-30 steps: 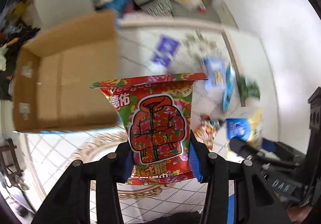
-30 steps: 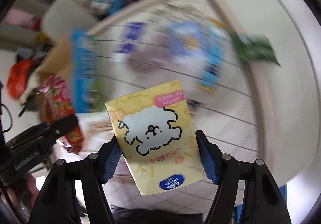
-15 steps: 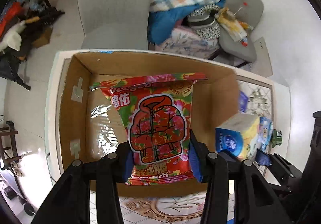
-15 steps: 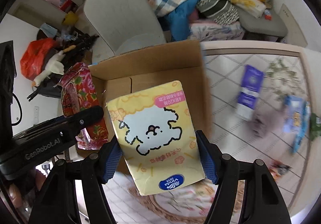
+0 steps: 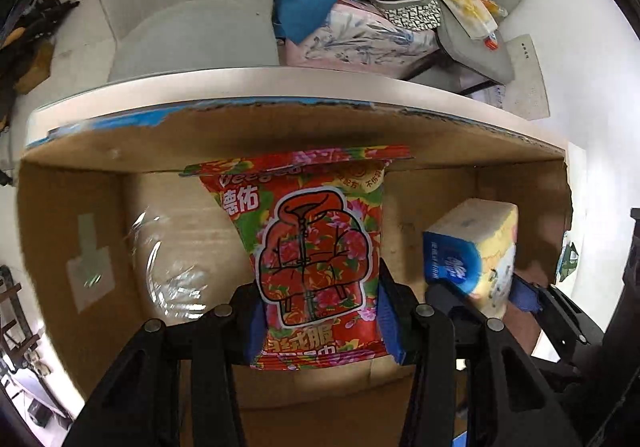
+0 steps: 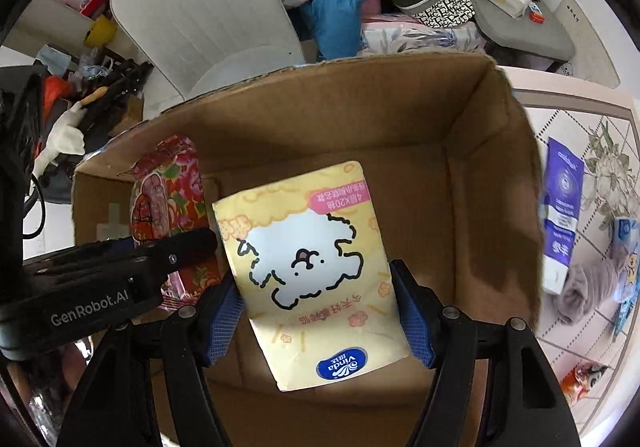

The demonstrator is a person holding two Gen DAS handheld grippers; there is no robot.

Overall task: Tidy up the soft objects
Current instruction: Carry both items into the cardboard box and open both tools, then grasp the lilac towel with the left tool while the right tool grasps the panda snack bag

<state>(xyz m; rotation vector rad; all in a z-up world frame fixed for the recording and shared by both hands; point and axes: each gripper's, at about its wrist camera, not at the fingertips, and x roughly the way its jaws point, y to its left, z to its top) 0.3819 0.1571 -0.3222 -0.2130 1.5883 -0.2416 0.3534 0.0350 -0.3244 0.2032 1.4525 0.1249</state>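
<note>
Cardboard box [image 6: 472, 207] on tabletop [image 6: 592, 119], open at top, floor bare apart from clear film at left. Both packs hang over its mouth, neither yet resting on the floor.

Yellow tissue pack [image 6: 316, 275], the bigger load: clamped in right tool [image 6: 316, 311], blue pads pressing both long edges, pack bulging slightly between them. Hanging over the box's middle. Also visible at right edge of left view [image 5: 472, 247].

Red floral pack [image 5: 320, 251]: clamped in left tool [image 5: 320, 319] near its lower end, sealed top edge close to the far wall. Just beside the yellow pack, to its left [image 6: 172, 207].

Advice for the drop, judged from this layout:
- Lower further before letting go; soft packs tumble if released high.
- Keep the two tools apart sideways; arms already close in right view.
- Place red pack toward far-left corner, yellow pack against right wall, flat faces down, leaving middle free for remaining items on tabletop (purple pack [image 6: 560, 215], grey cloth [image 6: 580, 287]).
- Open pads fully, then lift straight up to avoid dragging film wrapper.
</note>
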